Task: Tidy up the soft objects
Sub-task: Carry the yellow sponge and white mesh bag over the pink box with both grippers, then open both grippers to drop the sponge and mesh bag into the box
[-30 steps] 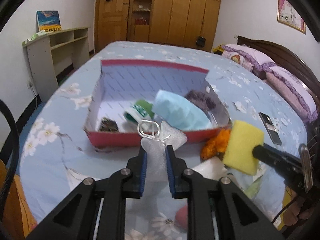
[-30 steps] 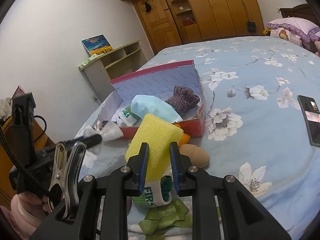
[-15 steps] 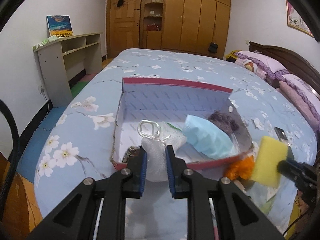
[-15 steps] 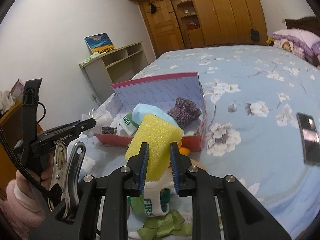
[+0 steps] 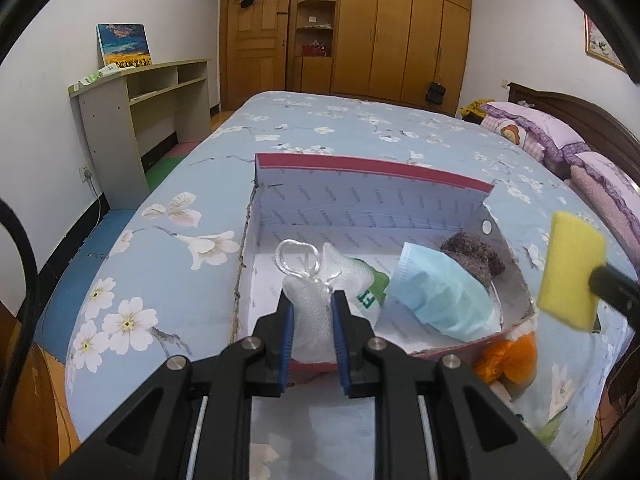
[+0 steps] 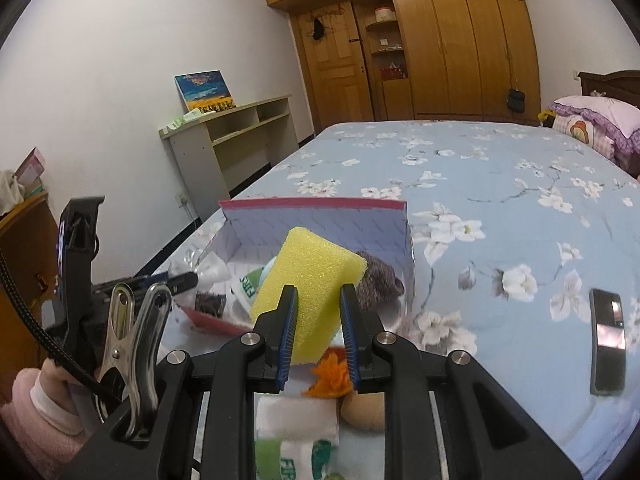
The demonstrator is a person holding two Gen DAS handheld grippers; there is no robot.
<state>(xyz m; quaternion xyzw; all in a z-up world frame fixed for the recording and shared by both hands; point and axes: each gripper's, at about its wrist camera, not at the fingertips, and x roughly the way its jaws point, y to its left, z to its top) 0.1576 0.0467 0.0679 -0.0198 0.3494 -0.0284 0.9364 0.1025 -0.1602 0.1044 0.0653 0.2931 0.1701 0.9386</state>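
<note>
Mesh pouch [image 5: 310, 312] pinched in left tool [image 5: 312, 316], tilted down over box [image 5: 372, 168] — right tool [image 6: 316, 312] clamps sponge [image 6: 310, 276].

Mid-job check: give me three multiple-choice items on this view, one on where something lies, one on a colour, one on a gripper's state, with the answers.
1. Where is the blue face mask?
A. inside the red-edged box
B. on the pillows
C. on the shelf unit

2. What colour is the sponge in the right gripper?
A. pink
B. yellow
C. white

3. What is the left gripper doing?
A. standing open and empty
B. clamped on a phone
C. shut on the white mesh pouch

Answers: 1 A, the mask rests among the box's contents. 2 B, the foam block is yellow. 3 C, both pads press the pouch.
</note>
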